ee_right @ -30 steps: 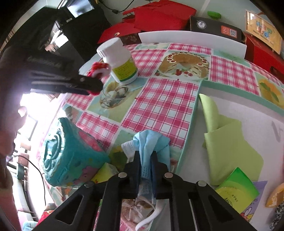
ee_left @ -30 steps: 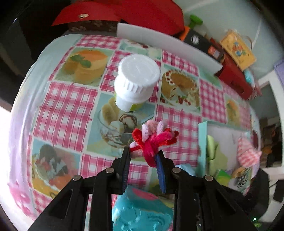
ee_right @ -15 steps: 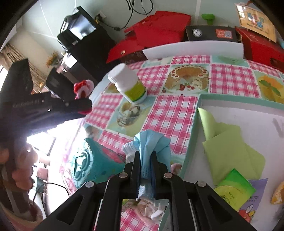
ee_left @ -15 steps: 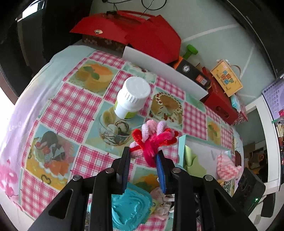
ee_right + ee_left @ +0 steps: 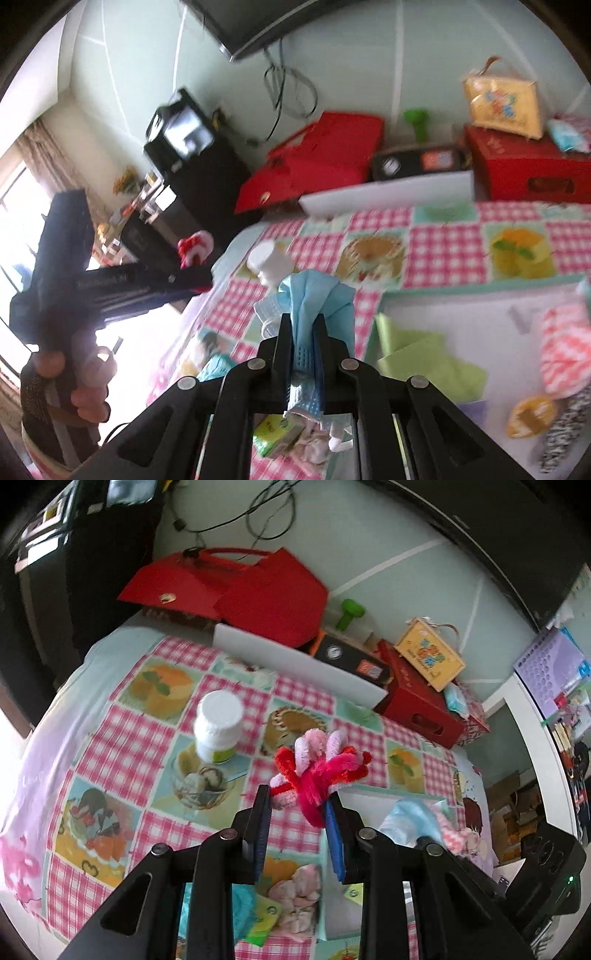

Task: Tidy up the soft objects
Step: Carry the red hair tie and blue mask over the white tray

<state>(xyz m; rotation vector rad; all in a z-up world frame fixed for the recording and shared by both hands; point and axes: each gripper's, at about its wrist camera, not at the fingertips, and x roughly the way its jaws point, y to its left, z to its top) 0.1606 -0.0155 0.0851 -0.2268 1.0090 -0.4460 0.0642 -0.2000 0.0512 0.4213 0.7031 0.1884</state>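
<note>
Fuzzy pipe-cleaner flower (image 5: 317, 771) clamped in left gripper (image 5: 297, 805), blue mask (image 5: 314, 299) pinched in right gripper (image 5: 301, 325); both now lifted higher above tablecloth (image 5: 110, 746), ready for sorting

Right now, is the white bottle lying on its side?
No, the white bottle stands upright on the checked tablecloth, cap on top.

Daylight enters from the left in both fisheye views, overexposing the window area beside the beige curtain (image 5: 40, 155) and washing out the left edge of the pink checked plastic tablecloth (image 5: 122, 738). Motion blur softens the far red cardboard boxes (image 5: 332, 147). Straight lines bow outward; the corners vignette to black.
</note>
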